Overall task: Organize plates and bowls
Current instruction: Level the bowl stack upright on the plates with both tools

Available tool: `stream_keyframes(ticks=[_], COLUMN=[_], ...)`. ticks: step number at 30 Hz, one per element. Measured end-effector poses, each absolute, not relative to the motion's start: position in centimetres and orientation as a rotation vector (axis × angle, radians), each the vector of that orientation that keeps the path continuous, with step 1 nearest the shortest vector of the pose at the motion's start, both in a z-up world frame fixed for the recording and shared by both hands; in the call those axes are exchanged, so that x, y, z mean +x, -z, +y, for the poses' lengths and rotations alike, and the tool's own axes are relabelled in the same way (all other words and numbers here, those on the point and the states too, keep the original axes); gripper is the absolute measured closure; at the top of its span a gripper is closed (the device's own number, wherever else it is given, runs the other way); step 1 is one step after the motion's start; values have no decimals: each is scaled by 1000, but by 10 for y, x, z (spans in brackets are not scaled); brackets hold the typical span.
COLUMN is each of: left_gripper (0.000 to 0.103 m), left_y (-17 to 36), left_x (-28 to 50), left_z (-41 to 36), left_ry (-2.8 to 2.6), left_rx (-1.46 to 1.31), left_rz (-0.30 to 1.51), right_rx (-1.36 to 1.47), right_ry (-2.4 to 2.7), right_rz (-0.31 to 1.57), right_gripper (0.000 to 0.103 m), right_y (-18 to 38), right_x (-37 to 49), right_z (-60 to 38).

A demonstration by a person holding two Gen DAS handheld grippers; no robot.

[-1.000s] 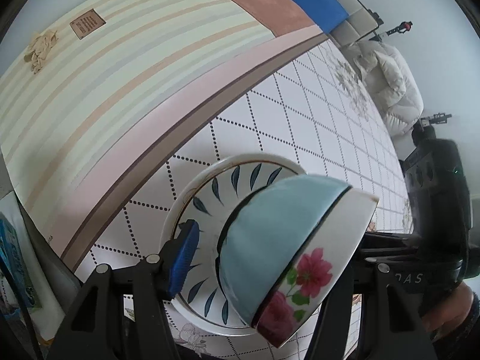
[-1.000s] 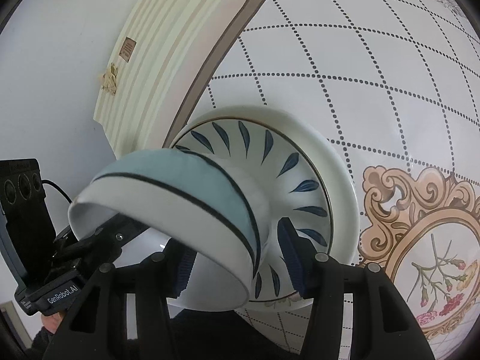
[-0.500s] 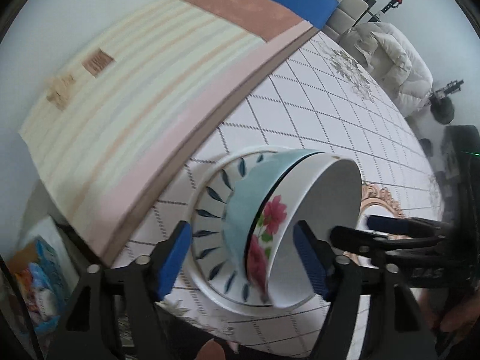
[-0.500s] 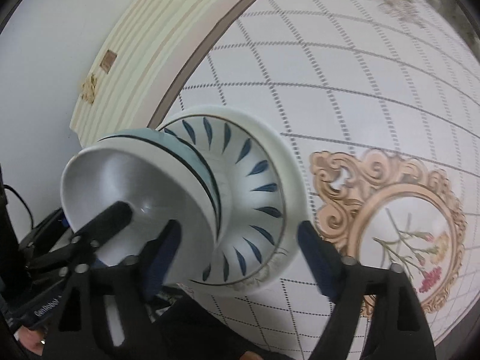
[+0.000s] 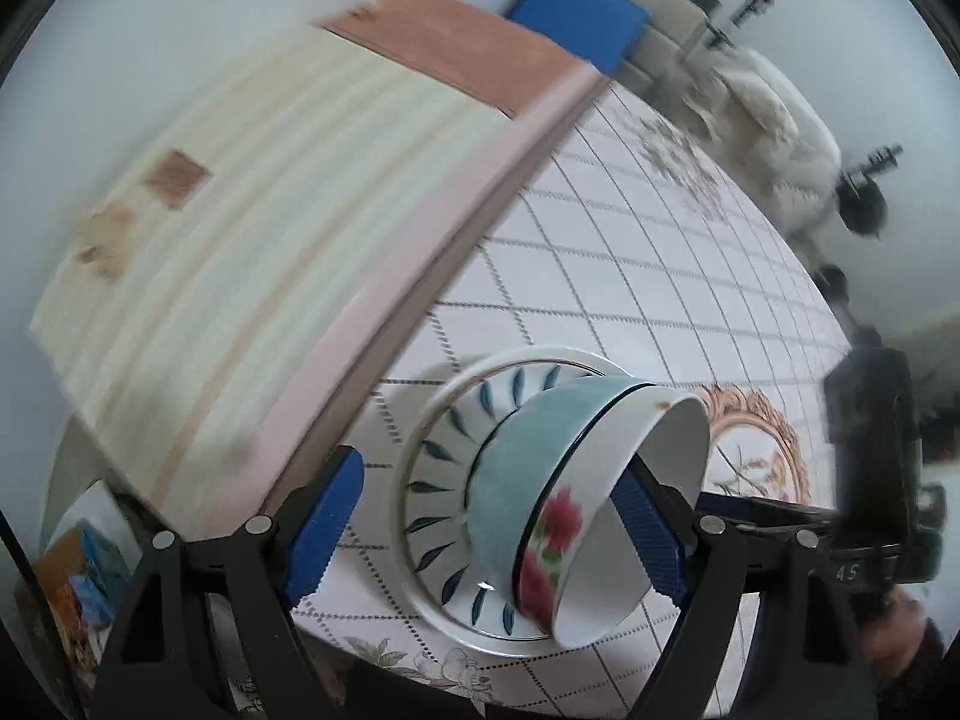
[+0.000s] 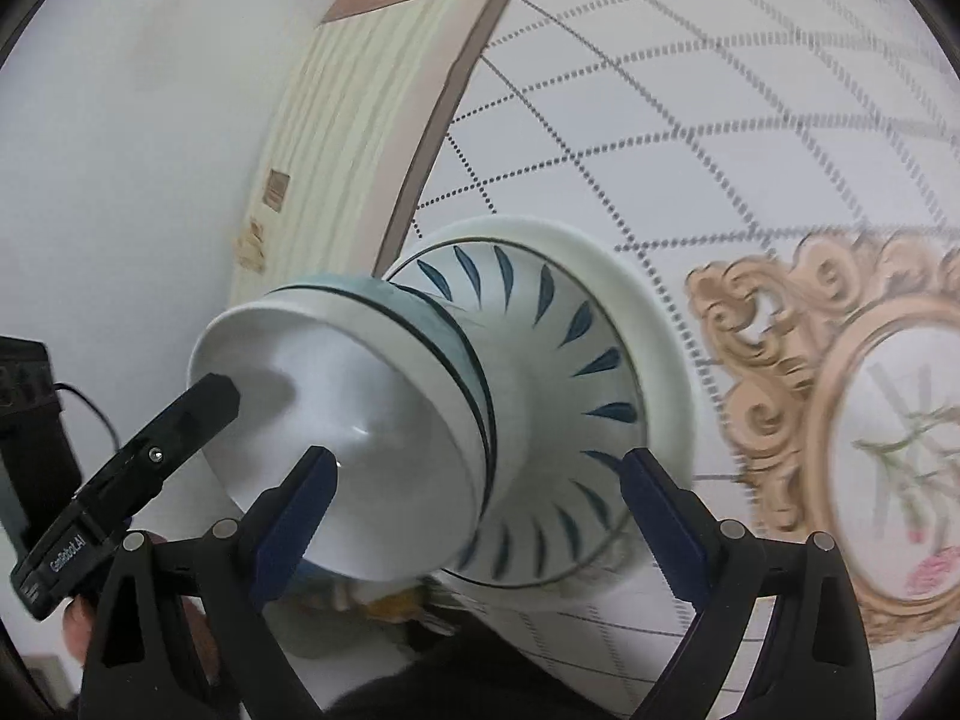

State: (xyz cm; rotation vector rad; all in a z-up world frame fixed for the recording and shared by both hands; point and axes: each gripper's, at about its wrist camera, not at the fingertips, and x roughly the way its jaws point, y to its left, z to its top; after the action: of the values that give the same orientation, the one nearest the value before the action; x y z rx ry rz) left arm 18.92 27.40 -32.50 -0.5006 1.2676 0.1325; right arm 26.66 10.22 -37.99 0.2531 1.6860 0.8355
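A white plate [image 5: 444,480] with blue leaf marks lies on the tablecloth. A light-blue bowl [image 5: 528,474] with red flowers under its rim rests in it. My left gripper [image 5: 486,528] hangs above them, its jaws opening. Its left pad stands clear of the bowl, and its right finger [image 6: 198,414] reaches into the bowl's white inside. In the right wrist view the bowl [image 6: 360,420] and plate [image 6: 600,372] lie between the blue pads of my right gripper [image 6: 477,516]. Its jaws are opening too, and neither pad presses on anything.
The tablecloth [image 5: 660,300] has a dotted diamond grid and a gold ornate print [image 6: 780,396] beside the plate. A striped cream and pink surface [image 5: 270,240] runs along the table's left edge. A blue cushion [image 5: 576,6] and a white sofa stand far off.
Both grippers' jaws have widened and let go of the bowl. It was tilted between the pads and now rests in the plate. The left gripper has risen a little.
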Motion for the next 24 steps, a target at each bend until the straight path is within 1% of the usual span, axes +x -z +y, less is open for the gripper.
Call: stream_keyframes(ticks=[4,8,10,11,12,14,17,21,24], left_gripper=[21,23,38,44,46,45,47,49,49], left_y=[346,360,367,372,372,372,375,382,384], left_x=[207,217,220,221,222,220,217,212,208], left_z=[279,279,277,275,275,275,280,287,287], left_ry=[-27,32,62,70,68,73,86,93,90], left_rx=[-581,-633,-665,-680,-673,-668,-710,-784,-807], left_rz=[1324,1349,1364,1380,1379,1378,1378,1377,1375], right_rx=[394,524,520,518,509,504,517,488,441], right_ry=[-844,-865,-860,-870,-864,-837,-802,-769,-755], right_rz=[1736,1762,1737,1724,1734,1760,1776,1779,1776], right_gripper=[6,9,13,23,30,36,41,44,45], right_y=[407,428,427,424,424,426,425,419,410], right_x=[263,256,254,253,252,250,250,249,248], right_z=[105,107,109,109,110,110,105,102,102])
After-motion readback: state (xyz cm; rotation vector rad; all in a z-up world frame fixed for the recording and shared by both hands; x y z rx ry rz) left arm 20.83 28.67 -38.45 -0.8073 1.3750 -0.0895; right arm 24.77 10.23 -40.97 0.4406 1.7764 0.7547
